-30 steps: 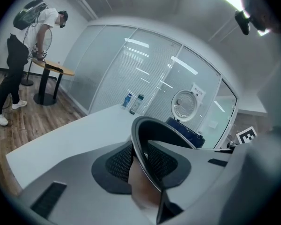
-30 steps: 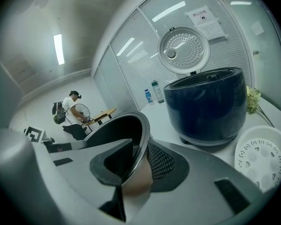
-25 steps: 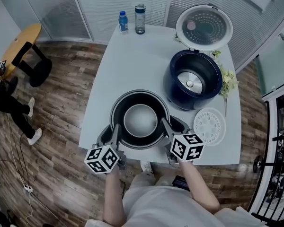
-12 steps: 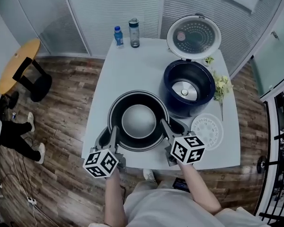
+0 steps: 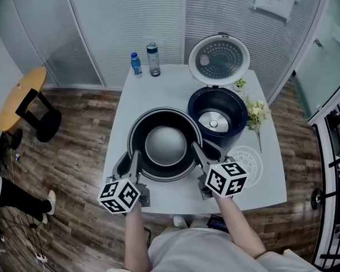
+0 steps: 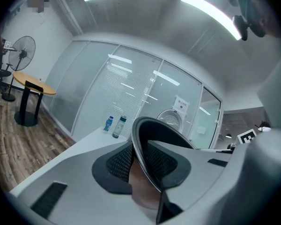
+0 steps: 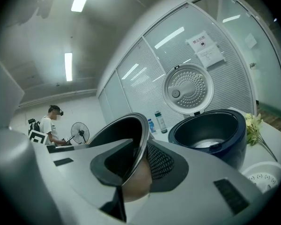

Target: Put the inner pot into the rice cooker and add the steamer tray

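- Head view: you've got the pot [image 5: 165, 145] up over the table [image 5: 153, 89], left gripper [image 5: 135, 156] and right gripper [image 5: 197, 150] on opposite sides of its rim. The open cooker [image 5: 217, 111] sits just past it, tray [image 5: 254, 160] beside.
- Left gripper view: jaws clamped on the pot's rim.
- Right gripper view: jaws clamped on the rim too, cooker ahead, lid [image 7: 187, 89] up.

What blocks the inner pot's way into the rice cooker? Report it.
Nothing visible. The left gripper and right gripper clamp the inner pot by its rim; the rice cooker stands open, lid up, well bare. The steamer tray lies beside it on the table, off the path.
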`<state>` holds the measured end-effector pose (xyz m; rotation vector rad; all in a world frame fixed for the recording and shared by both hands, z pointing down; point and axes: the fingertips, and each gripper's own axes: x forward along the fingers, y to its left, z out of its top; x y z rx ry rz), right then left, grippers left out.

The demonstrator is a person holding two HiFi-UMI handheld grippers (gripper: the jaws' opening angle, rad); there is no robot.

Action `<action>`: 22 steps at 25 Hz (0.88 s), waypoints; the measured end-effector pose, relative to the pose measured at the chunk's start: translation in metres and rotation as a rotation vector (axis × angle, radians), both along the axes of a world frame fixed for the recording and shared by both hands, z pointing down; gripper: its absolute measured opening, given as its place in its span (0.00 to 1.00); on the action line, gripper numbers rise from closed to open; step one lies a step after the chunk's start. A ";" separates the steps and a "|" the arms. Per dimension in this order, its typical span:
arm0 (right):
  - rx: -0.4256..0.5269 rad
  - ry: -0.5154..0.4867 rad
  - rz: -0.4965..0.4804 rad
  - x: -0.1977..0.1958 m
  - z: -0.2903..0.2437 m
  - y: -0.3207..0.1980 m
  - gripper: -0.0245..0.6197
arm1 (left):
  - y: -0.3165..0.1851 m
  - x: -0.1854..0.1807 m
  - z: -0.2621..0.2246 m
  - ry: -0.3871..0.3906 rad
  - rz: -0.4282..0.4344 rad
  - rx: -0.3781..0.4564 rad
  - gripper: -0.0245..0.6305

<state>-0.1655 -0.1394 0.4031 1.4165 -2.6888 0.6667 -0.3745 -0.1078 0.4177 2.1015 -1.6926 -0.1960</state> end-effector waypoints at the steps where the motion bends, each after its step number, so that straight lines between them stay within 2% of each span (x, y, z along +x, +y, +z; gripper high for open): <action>1: 0.006 -0.004 0.006 0.003 -0.004 -0.001 0.20 | -0.004 0.002 -0.004 -0.002 0.008 0.008 0.18; 14: 0.100 -0.039 0.100 0.043 -0.063 -0.019 0.19 | -0.047 0.040 -0.067 -0.029 0.120 0.136 0.18; 22: 0.117 -0.046 0.164 0.078 -0.078 -0.033 0.19 | -0.077 0.075 -0.087 -0.025 0.185 0.164 0.18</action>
